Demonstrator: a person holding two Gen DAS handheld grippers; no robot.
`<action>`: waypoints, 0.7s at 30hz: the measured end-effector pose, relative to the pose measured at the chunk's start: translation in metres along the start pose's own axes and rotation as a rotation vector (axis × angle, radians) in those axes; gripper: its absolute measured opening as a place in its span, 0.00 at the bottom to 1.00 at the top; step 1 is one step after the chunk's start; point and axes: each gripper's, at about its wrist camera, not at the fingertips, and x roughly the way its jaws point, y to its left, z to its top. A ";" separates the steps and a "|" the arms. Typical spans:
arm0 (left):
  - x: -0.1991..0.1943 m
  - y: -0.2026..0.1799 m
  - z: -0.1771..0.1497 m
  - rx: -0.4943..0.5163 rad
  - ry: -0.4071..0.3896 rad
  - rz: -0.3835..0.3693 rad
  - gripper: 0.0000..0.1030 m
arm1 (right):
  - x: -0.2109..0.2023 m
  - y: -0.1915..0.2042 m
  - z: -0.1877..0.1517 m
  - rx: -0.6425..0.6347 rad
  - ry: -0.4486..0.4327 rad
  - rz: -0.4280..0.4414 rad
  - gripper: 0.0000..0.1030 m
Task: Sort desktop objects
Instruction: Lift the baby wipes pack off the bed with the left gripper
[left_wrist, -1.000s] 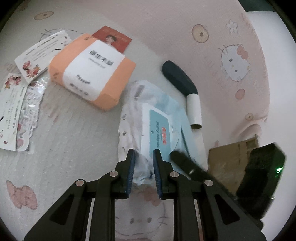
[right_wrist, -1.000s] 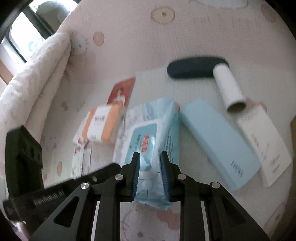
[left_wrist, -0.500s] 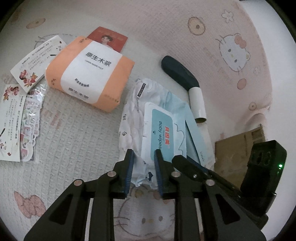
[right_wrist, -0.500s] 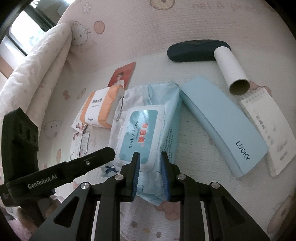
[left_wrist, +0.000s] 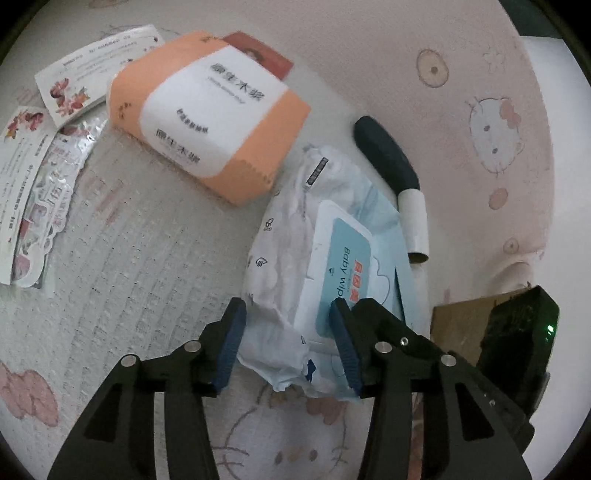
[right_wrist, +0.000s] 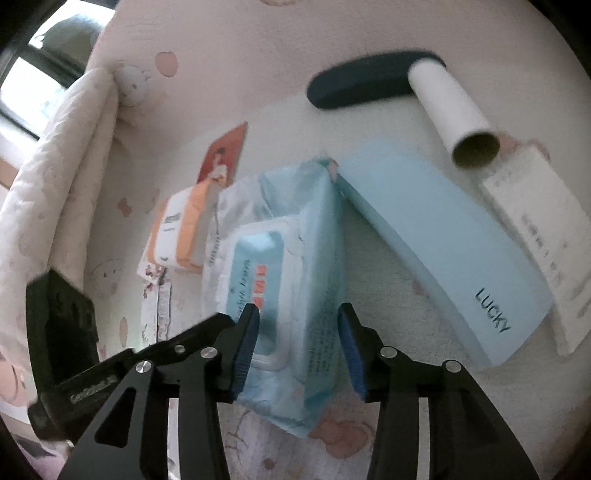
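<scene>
Soft crinkly plastic wraps the pack of baby wipes (left_wrist: 325, 280), which lies flat on the pink patterned bedspread (left_wrist: 155, 280), its near end between both pairs of jaws. It looks plump and fairly heavy for its size, likely damp inside, and the film should sag and slide if pinched at one corner. The stiff white flip lid (right_wrist: 258, 273) on top is the only firm part; I would judge the best hold is across the pack's short width, squeezing the body below the lid, or one grip at each end.

The left gripper (left_wrist: 288, 347) straddles the crumpled end seam with its jaws opening, and its blue pads are not pressing on the film. The right gripper (right_wrist: 299, 347) spans the pack's near end too, its jaws also opening, pads clear of the sides.

Just beside the pack lies a long pale blue case (right_wrist: 443, 251), touching it at the far corner. Beyond that sit a lint roller (right_wrist: 406, 88) with a dark handle and a notepad (right_wrist: 543, 221). On the other side rests an orange tissue pack (left_wrist: 210, 125), with sticker sheets (left_wrist: 40, 184) further out.
</scene>
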 end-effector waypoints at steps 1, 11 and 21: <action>0.000 -0.003 0.000 0.020 -0.004 0.006 0.47 | 0.000 -0.002 0.001 0.012 0.000 0.011 0.41; 0.010 0.009 0.023 -0.064 0.018 -0.033 0.46 | 0.009 -0.016 0.012 0.126 -0.005 0.079 0.42; 0.018 0.007 0.024 -0.132 0.001 -0.061 0.42 | 0.016 -0.018 0.013 0.198 -0.029 0.099 0.48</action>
